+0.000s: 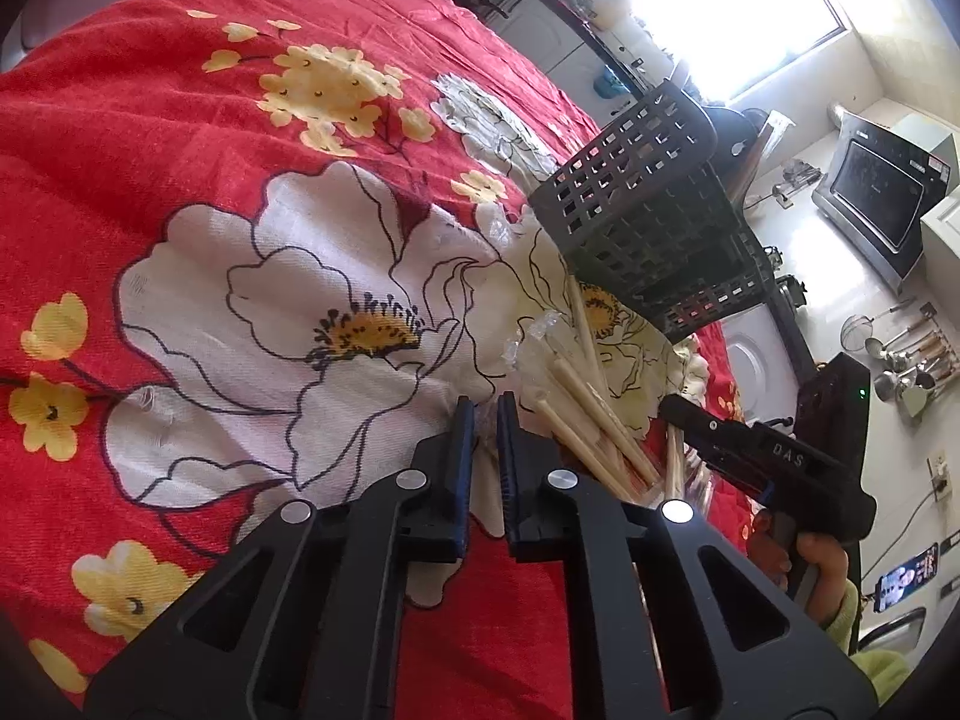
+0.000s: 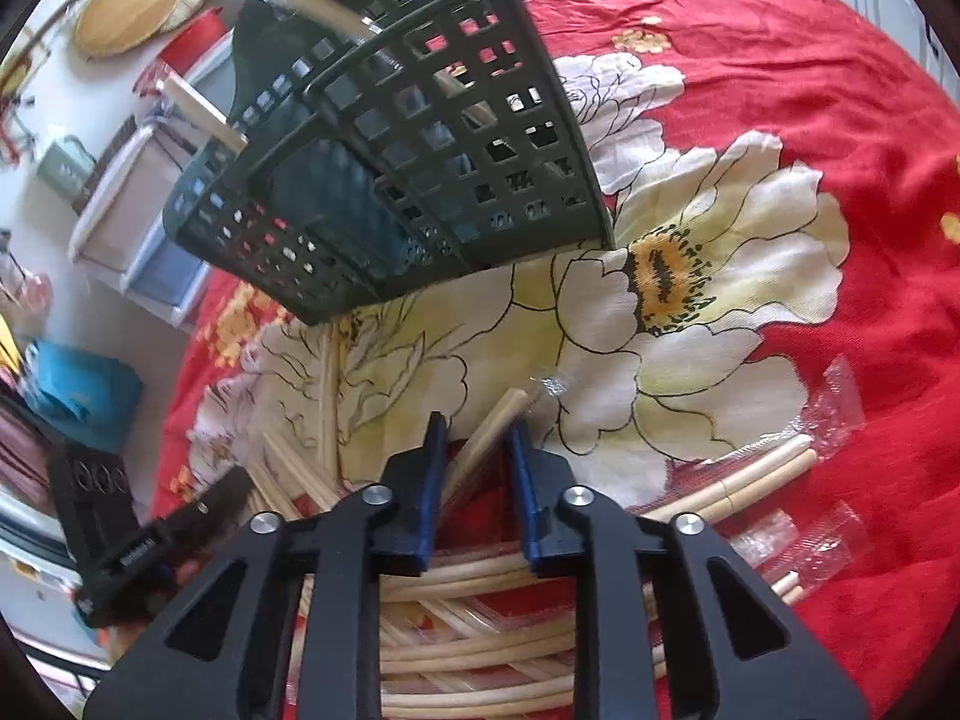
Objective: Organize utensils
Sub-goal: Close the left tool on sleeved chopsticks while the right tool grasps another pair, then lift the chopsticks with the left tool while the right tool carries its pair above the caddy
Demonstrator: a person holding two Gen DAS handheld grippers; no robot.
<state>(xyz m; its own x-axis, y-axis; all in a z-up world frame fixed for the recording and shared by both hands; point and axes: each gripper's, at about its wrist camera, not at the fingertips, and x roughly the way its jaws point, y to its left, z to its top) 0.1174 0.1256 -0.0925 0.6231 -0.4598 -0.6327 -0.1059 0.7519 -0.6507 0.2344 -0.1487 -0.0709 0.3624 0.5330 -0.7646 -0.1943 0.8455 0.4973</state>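
At the bottom of the right view, wrapped chopsticks (image 2: 480, 630) are lying piled on the table (image 2: 840, 120) below the basket (image 2: 420, 150). Right tongs (image 2: 477, 438) are straddling one light, stiff, slippery stick, gap showing; grip mid-shaft. Left tongs (image 1: 486, 414) are nearly closed, empty.

The left gripper (image 1: 486, 414) hovers with its blue-padded jaws drawn close, a narrow gap between them. The right gripper (image 2: 477, 441) holds its jaws wider apart. A bare hand (image 1: 807, 564), green-sleeved at the wrist, grips the right gripper's handle.
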